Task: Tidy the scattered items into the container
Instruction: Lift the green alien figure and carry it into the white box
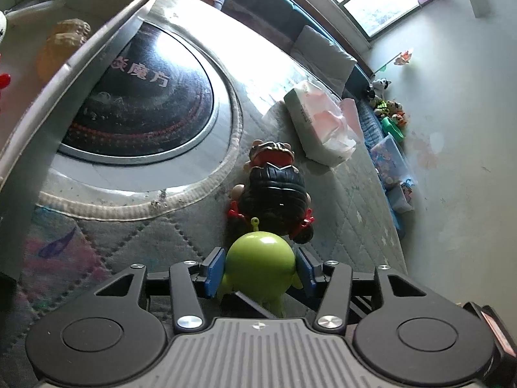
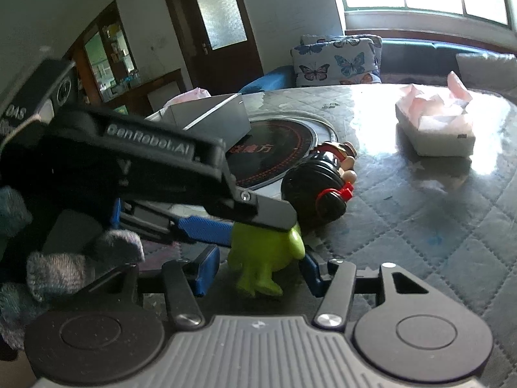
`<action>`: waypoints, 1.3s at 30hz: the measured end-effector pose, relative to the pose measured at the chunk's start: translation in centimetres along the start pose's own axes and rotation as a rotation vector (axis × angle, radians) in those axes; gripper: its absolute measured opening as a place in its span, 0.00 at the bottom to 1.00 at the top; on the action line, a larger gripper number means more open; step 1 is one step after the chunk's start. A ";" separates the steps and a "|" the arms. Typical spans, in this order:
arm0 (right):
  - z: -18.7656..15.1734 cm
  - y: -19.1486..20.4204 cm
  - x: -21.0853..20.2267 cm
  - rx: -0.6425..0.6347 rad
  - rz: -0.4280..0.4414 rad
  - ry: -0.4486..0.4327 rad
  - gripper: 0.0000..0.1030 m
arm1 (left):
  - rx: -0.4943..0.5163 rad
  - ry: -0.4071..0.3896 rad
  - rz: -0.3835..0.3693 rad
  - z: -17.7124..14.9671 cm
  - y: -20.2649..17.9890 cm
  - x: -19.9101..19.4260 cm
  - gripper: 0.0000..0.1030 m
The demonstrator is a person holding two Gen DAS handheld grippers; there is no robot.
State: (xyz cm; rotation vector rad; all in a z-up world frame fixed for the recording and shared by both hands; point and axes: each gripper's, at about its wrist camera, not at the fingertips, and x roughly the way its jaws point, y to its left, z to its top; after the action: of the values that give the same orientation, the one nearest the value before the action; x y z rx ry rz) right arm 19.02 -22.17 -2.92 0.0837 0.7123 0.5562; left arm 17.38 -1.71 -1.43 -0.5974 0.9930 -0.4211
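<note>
A green alien figure (image 1: 260, 265) stands on the quilted table between the blue pads of my left gripper (image 1: 260, 266), which press its sides. In the right wrist view the same figure (image 2: 265, 255) sits between the pads of my right gripper (image 2: 258, 273), with a gap on each side, and the left gripper (image 2: 206, 228) reaches in from the left over it. A black-haired doll (image 1: 274, 190) with red hair ties lies just beyond the figure (image 2: 323, 181). The grey container (image 1: 80, 61) stands at the far left and holds a tan toy (image 1: 63, 43).
A round black hotplate (image 1: 142, 103) is set into the table beside the container (image 2: 210, 119). A white tissue box (image 1: 320, 126) with pink tissues stands at the far right (image 2: 436, 126). A bench with cushions and plush toys (image 1: 387, 110) runs along the wall.
</note>
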 end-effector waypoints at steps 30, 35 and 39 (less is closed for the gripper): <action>10.3 11.7 6.3 -0.202 0.221 -0.073 0.45 | -0.030 -0.315 0.112 7.4 6.5 -14.3 0.50; 11.5 12.9 10.0 -0.197 0.243 -0.013 0.45 | -0.074 -0.299 0.125 9.2 9.6 -13.7 0.50; 11.8 13.3 12.1 -0.207 0.236 0.024 0.45 | -0.113 -0.278 0.112 10.3 11.8 -13.0 0.50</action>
State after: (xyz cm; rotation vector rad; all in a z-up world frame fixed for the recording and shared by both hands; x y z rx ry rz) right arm 28.01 -3.39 2.27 -0.0330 0.6687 0.8555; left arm 20.70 17.70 3.68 -0.6781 0.7826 -0.1769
